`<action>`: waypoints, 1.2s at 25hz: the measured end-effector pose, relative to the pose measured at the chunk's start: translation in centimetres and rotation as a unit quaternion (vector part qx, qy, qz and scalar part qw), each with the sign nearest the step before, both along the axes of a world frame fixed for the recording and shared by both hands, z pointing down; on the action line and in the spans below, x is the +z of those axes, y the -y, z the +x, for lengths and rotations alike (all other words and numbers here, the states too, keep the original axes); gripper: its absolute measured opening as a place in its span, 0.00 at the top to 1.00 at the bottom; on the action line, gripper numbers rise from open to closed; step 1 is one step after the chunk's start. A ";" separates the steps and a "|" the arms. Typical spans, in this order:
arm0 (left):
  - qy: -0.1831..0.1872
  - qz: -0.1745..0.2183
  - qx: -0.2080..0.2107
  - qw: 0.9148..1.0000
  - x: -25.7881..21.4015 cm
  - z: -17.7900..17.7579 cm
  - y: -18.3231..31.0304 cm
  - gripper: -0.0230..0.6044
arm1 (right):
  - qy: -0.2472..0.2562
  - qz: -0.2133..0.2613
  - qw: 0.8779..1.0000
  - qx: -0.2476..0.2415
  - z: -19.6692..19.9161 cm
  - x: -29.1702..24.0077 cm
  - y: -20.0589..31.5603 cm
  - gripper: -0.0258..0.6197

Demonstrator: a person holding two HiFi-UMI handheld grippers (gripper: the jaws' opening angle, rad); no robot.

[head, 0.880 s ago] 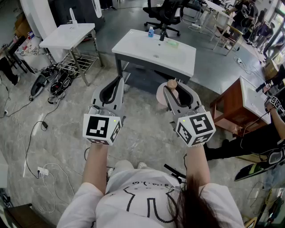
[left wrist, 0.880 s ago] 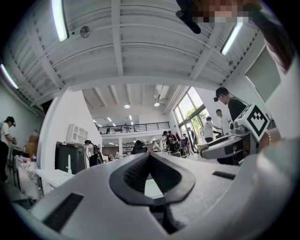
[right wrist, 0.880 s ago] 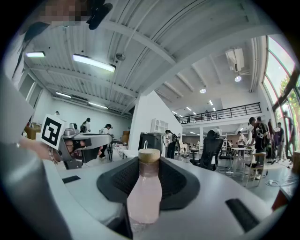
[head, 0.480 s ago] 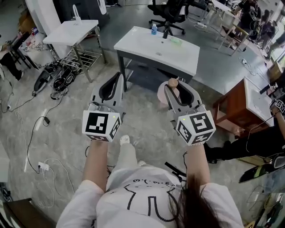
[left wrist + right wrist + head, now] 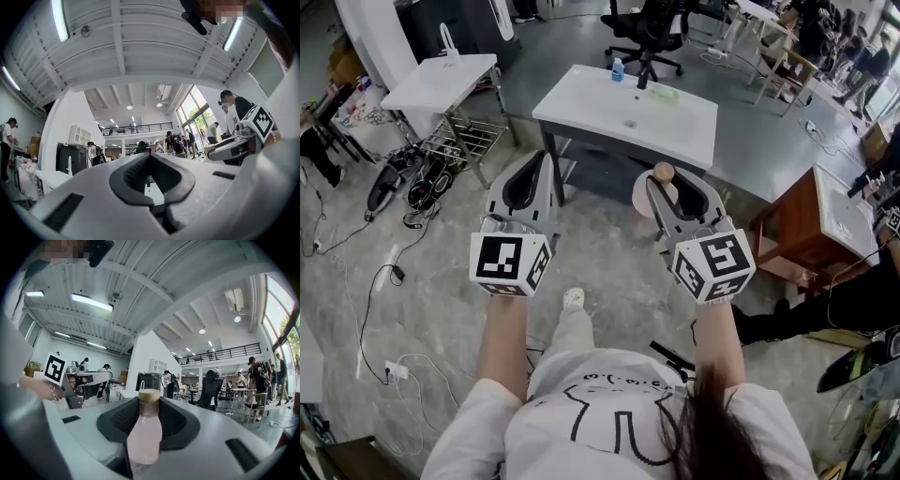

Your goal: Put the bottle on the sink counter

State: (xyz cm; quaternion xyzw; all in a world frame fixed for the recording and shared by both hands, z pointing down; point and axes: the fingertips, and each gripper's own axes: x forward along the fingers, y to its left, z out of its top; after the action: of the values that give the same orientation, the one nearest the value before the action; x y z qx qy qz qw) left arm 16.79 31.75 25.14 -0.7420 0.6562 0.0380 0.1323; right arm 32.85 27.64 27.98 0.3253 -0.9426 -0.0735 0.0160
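**Bottle in the right gripper, counter not yet reached**

At the bottom of the head view the person stands on the grey floor, with one shoe (image 5: 573,298) showing between the arms; both grippers are held out in the middle of the frame. The left gripper (image 5: 536,167) is clenched on nothing, its tips together; the right gripper (image 5: 680,185) grasps the pink bottle (image 5: 643,199) by its body, and the tan cap reaches past the tips. So I judge that the pick-up is done; the carrying and the placing are left. The bottle hangs over the floor, well apart from the white sink counter (image 5: 581,98) in the upper middle of the frame; between them I see only bare floor, so nothing seems to block the way. A black tap (image 5: 642,77), a small blue bottle (image 5: 618,67) and a green thing (image 5: 664,92) stand toward the counter's far edge; its near part looks free. A white side table (image 5: 441,80) is at the upper left; a wooden cabinet (image 5: 792,220) is at the right; farthest, at the top, is an office chair (image 5: 649,23).
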 end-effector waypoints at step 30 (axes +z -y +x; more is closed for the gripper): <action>-0.009 -0.010 0.043 0.999 -0.5 -20.2 23.7 0.95 | 0.000 -0.018 0.999 0.048 -18.8 -1.1 22.7 0.74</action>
State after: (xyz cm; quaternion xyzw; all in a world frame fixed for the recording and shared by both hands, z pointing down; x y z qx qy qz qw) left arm -3.41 8.05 24.65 -0.7703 0.6252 0.0439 0.1176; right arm 14.09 4.94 26.90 0.3703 -0.9269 -0.0556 0.0252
